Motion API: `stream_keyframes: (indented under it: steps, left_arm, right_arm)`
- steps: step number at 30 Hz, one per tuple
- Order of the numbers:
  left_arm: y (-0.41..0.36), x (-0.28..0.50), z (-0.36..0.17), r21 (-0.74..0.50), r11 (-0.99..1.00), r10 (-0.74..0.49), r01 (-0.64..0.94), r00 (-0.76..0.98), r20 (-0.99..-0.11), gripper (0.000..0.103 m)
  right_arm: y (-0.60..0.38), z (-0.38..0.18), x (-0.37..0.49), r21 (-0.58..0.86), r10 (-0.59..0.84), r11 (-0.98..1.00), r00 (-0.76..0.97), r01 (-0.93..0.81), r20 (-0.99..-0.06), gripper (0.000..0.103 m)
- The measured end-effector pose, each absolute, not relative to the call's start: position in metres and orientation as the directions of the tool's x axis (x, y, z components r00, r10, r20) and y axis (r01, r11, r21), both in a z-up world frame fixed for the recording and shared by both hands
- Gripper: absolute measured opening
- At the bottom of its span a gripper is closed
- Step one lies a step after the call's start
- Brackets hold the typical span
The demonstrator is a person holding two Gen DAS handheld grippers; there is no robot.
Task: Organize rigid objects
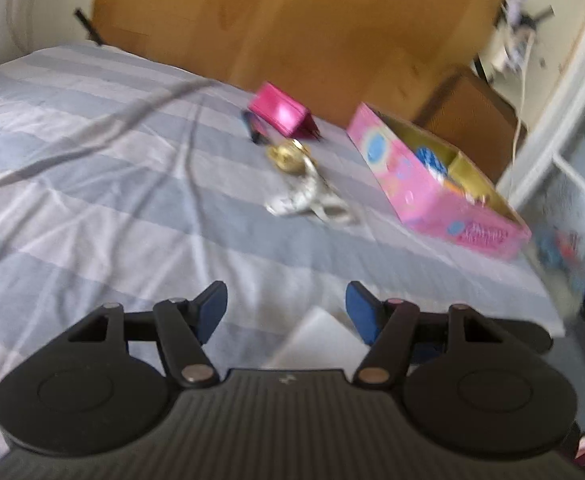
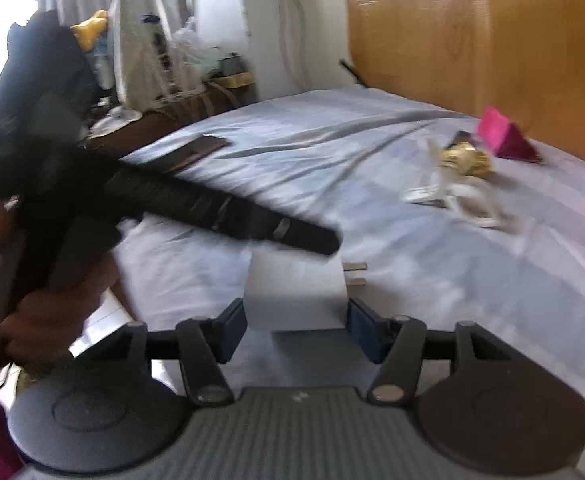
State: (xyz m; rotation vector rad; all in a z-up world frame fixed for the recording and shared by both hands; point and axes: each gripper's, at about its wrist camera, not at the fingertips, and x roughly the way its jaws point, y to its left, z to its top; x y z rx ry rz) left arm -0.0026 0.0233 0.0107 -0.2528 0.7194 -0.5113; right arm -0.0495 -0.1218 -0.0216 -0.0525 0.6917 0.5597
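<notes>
Ahead of the grippers, a bedsheet (image 1: 132, 208) striped pale blue and white carries a pink box (image 1: 424, 184), a magenta case (image 1: 280, 110) and a gold trinket (image 1: 286, 156).

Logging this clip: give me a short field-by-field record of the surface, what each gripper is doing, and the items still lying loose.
surface: striped bedsheet
left gripper: open, nothing between its fingers
right gripper: shut on a white charger block, prongs pointing right
container: pink box, lid off, on the sheet's right side, some items inside
loose items: pink pouch, gold object, white cable bundle, between pouch and box
image quality: both views motion-blurred
</notes>
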Motion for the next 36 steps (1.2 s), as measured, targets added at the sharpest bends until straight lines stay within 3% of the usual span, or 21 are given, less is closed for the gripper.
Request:
stream_keyframes:
  steps: [5,11,15,17,18,19,23,28,32,33,34,36]
  left_arm:
    - [0.041,-0.024,0.016,-0.390,0.848,-0.528,0.359,0.644,-0.553,0.067]
    - [0.033,-0.046,0.000,-0.451,0.802,-0.597,0.392,0.548,-0.586,0.067]
    - [0.025,-0.041,-0.007,-0.490,0.779,-0.627,0.391,0.506,-0.593,0.067]
    - [0.020,-0.033,-0.009,-0.493,0.778,-0.629,0.391,0.498,-0.597,0.066]
    - [0.019,-0.030,-0.009,-0.490,0.778,-0.629,0.394,0.498,-0.598,0.067]
    - [0.017,-0.025,-0.009,-0.474,0.788,-0.615,0.392,0.506,-0.604,0.067]
    - [0.023,0.000,-0.003,-0.418,0.828,-0.561,0.375,0.562,-0.607,0.067]
    - [0.048,-0.007,0.014,-0.430,0.823,-0.566,0.373,0.615,-0.550,0.068]
    - [0.056,-0.010,0.007,-0.441,0.816,-0.576,0.374,0.596,-0.560,0.068]
    - [0.056,-0.010,0.005,-0.437,0.817,-0.574,0.376,0.591,-0.566,0.068]
    - [0.055,-0.009,0.002,-0.435,0.819,-0.573,0.375,0.587,-0.572,0.068]
    - [0.054,-0.007,-0.002,-0.446,0.811,-0.584,0.379,0.571,-0.577,0.067]
  right_arm:
    - [-0.139,-0.008,-0.061,0.081,0.480,0.842,0.670,-0.534,-0.567,0.065]
    - [-0.146,-0.010,-0.061,0.053,0.485,0.818,0.639,-0.572,-0.596,0.065]
    - [-0.141,-0.009,-0.061,-0.055,0.469,0.772,0.627,-0.633,-0.622,0.064]
    - [-0.138,-0.017,-0.054,-0.035,0.473,0.746,0.567,-0.665,-0.674,0.059]
    - [-0.134,-0.020,-0.051,-0.012,0.480,0.740,0.540,-0.672,-0.692,0.046]
    - [-0.128,-0.022,-0.052,0.000,0.491,0.731,0.526,-0.682,-0.694,0.042]
    - [-0.106,-0.023,-0.055,0.051,0.561,0.708,0.517,-0.704,-0.647,0.043]
    - [-0.110,-0.015,-0.058,-0.030,0.528,0.726,0.584,-0.687,-0.617,0.040]
    - [-0.131,-0.010,-0.048,0.003,0.502,0.773,0.609,-0.634,-0.614,0.045]
    - [-0.131,-0.011,-0.046,0.018,0.505,0.775,0.601,-0.632,-0.620,0.052]
    - [-0.129,-0.012,-0.045,0.029,0.506,0.776,0.594,-0.630,-0.626,0.067]
    - [-0.120,-0.016,-0.046,0.013,0.512,0.762,0.590,-0.648,-0.624,0.079]
